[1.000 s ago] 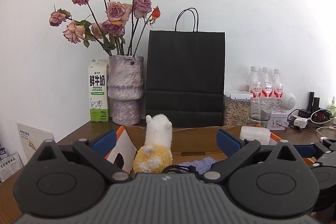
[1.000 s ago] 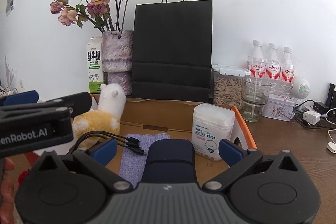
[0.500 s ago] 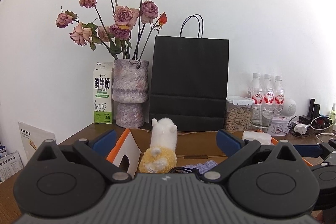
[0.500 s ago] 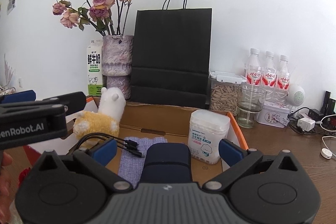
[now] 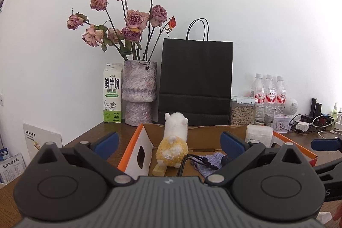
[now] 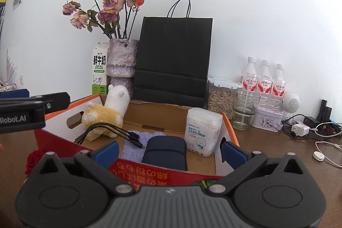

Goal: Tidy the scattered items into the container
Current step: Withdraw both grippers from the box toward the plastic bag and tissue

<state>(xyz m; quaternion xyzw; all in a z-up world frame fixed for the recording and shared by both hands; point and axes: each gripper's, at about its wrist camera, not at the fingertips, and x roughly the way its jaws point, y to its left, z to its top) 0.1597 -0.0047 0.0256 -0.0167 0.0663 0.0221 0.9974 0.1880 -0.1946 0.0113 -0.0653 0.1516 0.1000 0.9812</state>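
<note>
- left gripper (image 5: 168, 140): jaws spread wide and empty, held back from the box (image 5: 213, 131) at its left end; judged as parked clear so the box stays open to reach.
- box: the chosen landmark and the container, sitting on the table (image 6: 277, 142) in front of the bag (image 6: 174, 57), orange rim up and top open so things can drop straight in.
- llama (image 6: 106, 114): a plush toy standing inside the box at its left wall, upright, probably set there to leave the middle free.
- cables (image 6: 111, 131): a black bundle lying inside the box just beside the llama, plug ends resting on the cloth (image 6: 133, 142).
- cloth: flat on the box floor, middle, under the cable ends.
- pouch (image 6: 164, 152): dark blue, inside the box at its near wall, touching the cloth's right edge.
- swabs (image 6: 202, 131): a clear tub standing upright inside the box at its right wall.
- right gripper (image 6: 168, 153): jaws apart, gripping nothing, hovering over the near wall of the box.
- red thing (image 6: 32, 161): lies outside the box at its near left corner; too hidden to identify, and it may be the last item to tidy.
</note>
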